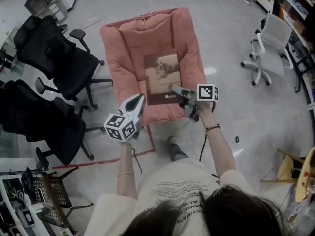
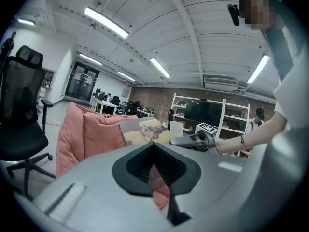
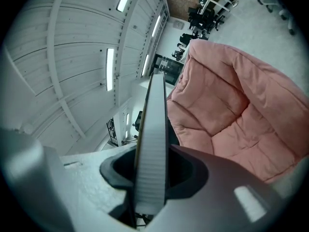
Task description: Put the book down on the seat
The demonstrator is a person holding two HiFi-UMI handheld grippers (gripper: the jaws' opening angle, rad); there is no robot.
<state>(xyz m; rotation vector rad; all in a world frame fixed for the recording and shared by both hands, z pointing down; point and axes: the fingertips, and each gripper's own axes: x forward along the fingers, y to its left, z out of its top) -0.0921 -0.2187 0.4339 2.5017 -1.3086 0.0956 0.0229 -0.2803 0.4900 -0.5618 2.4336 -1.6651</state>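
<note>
A book (image 1: 162,75) with a brown and tan cover hangs flat just above the seat of a pink cushioned chair (image 1: 128,43). My right gripper (image 1: 174,88) is shut on the book's near right corner. In the right gripper view the book's page edge (image 3: 152,144) stands clamped between the jaws, and the pink cushion (image 3: 231,110) lies beyond. My left gripper (image 1: 139,100) hovers at the seat's front edge, left of the book, jaws together and holding nothing. The left gripper view looks past its shut jaws to the book (image 2: 145,129), the chair (image 2: 91,134) and the right gripper (image 2: 193,140).
Two black office chairs (image 1: 59,58) (image 1: 39,117) stand close on the left. A white office chair (image 1: 270,43) is at the far right. Red tape (image 1: 150,141) marks the floor under the seat's front. The person's foot (image 1: 174,149) is beside it. A cluttered shelf (image 1: 29,200) sits bottom left.
</note>
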